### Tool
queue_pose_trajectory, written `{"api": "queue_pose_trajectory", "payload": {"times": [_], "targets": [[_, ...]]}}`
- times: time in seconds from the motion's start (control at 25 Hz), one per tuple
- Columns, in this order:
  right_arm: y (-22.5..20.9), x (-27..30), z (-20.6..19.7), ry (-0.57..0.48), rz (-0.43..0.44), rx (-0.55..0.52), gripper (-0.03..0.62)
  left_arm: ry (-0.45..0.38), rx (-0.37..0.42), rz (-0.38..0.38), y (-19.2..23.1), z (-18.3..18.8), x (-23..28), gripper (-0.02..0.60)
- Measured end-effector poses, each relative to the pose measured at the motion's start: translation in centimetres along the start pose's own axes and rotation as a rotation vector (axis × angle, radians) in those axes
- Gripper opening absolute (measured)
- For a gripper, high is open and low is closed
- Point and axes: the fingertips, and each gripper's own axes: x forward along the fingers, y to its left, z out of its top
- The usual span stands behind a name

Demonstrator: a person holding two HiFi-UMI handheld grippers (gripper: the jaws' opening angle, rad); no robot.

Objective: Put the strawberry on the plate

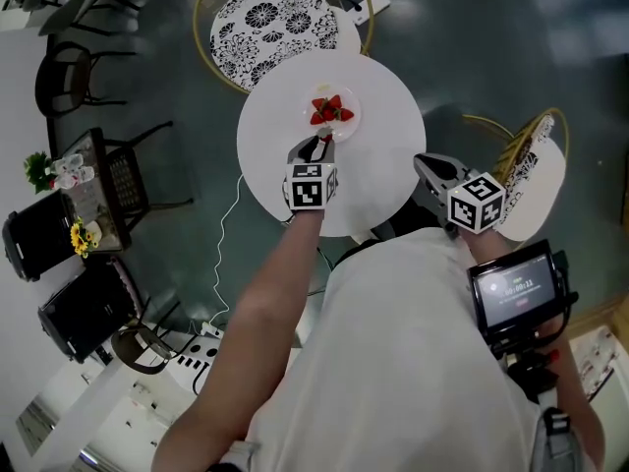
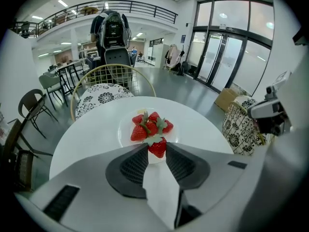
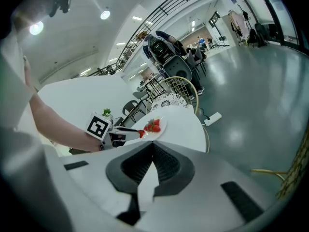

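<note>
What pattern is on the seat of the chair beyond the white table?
The chair seat is white with black floral medallions, clearest in head view.

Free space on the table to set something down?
Bare: round white table's right side, between the small white plate and the right gripper; also its left side. Crowded: the plate, piled with strawberries, the left gripper holding a red strawberry at its near rim.

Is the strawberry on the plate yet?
Almost. A few strawberries already lie on the plate. The left gripper holds one more strawberry at the plate's near rim. Left to do: let it go there. The right gripper is shut and empty.
</note>
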Motion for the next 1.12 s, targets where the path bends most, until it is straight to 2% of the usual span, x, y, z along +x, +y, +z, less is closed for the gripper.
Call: {"api": "queue_pose_trajectory", "payload": {"times": [0.68, 0.88, 1.12], "targets": [[-0.8, -0.7, -0.8, -0.008, -0.022, 0.031, 0.005, 0.089, 0.025, 0.003, -0.1, -0.3, 2.5, 0.121], [-0.9, -0.8, -1.0, -0.008, -0.025, 0.032, 0.005, 0.090, 0.031, 0.007, -0.1, -0.3, 2.6, 0.121], [-0.7, -0.7, -0.9, -0.007, -0.017, 0.026, 0.005, 0.034, 0.010, -0.014, -0.2, 0.2, 2.3, 0.123]]}}
